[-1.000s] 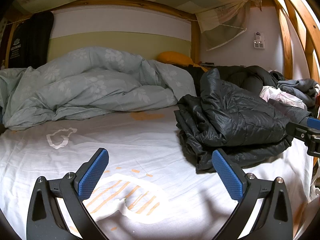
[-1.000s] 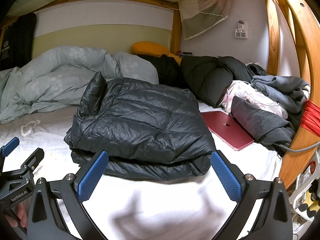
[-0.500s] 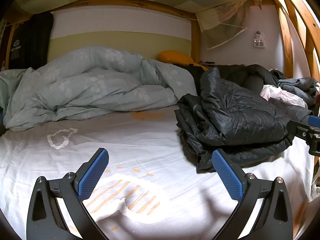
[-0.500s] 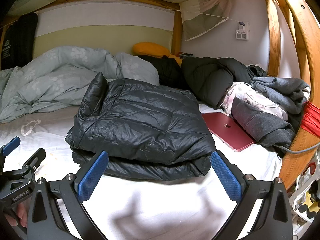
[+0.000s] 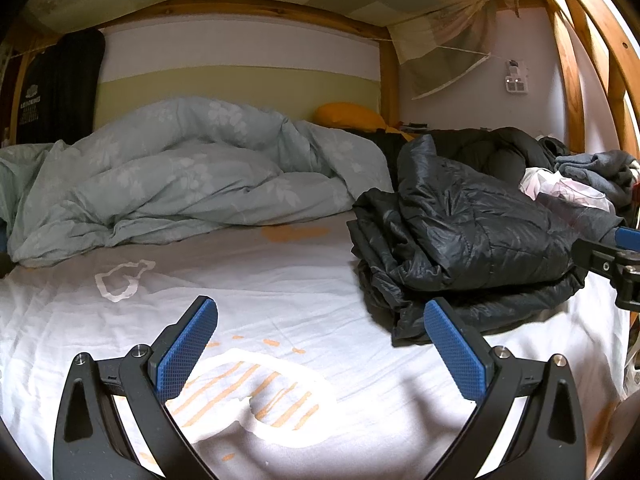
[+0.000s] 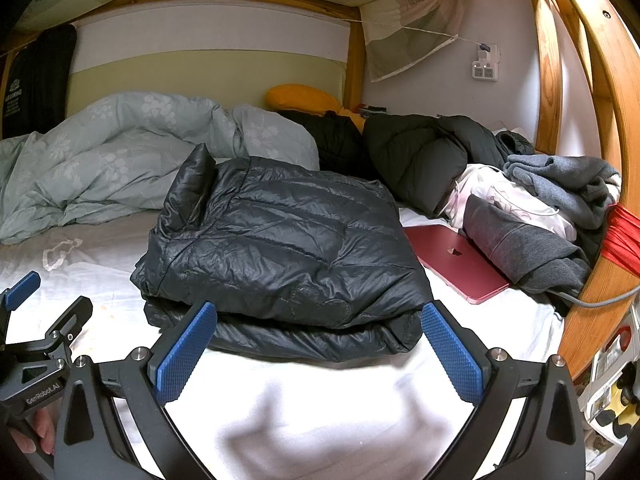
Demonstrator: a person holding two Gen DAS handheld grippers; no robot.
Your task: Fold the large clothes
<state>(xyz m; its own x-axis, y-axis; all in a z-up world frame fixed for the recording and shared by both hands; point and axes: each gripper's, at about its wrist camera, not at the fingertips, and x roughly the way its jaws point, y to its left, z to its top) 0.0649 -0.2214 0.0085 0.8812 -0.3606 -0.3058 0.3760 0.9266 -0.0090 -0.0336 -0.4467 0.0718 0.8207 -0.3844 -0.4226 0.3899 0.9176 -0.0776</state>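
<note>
Nearest the cameras, both the left tongs (image 5: 320, 354) and right tongs (image 6: 318, 352) are spread, pinching nothing. Beyond lies the folded black puffer jacket (image 6: 280, 248) on the bed sheet (image 5: 260, 280) (a pale-green duvet (image 5: 180, 176) behind).

Jacket (image 6: 280, 248) lies on bed (image 6: 328, 408), laptop (image 6: 460, 264) at its right.

On my left gripper's body (image 6: 38, 394), at seven o'clock in the right wrist view, white lettering reads "GenRobot.AI". The red laptop (image 6: 460, 262) at three o'clock carries an apple logo on its lid. A black garment (image 5: 56, 92) hanging at ten o'clock has white print; one word looks like "LEADING", but the smaller lines beneath it are too small for me to read.
</note>
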